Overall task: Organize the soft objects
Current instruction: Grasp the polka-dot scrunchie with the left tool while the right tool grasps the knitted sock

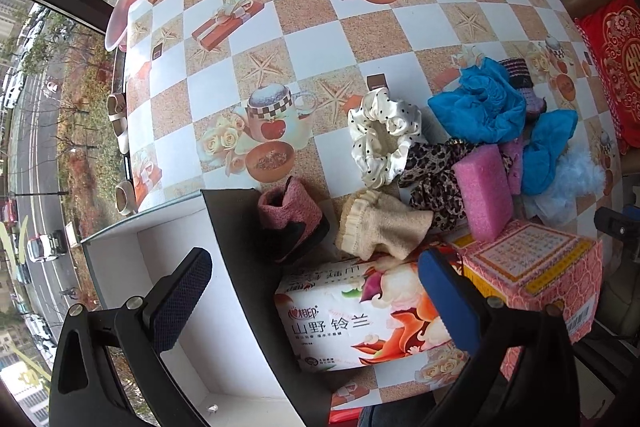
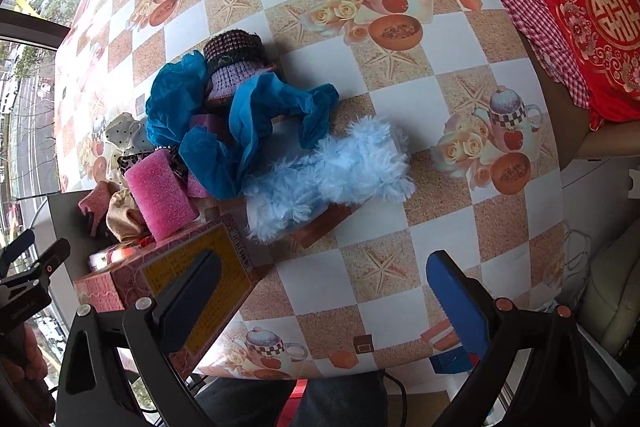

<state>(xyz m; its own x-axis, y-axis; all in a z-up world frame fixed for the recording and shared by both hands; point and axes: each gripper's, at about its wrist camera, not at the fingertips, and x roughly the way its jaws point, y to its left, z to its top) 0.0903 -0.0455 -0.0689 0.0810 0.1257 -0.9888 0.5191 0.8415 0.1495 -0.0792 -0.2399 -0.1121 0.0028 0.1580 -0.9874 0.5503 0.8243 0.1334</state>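
White box [image 1: 168, 291] holds nothing visible but a small scrap; left gripper [image 1: 316, 303] and right gripper [image 2: 324, 303] both gape, empty; pink sock [image 1: 290, 215] overlaps its black flap [image 1: 236, 223]

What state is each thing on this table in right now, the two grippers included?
Left gripper: open, empty.
Right gripper: open, empty.
White box: open, nothing seen inside.
Tissue pack: lying flat.
Pink sponge: leaning on the pile.
Fluffy blue cloth: loose on the table.

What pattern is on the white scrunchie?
Small black polka dots on the white scrunchie, clearest in the left wrist view.
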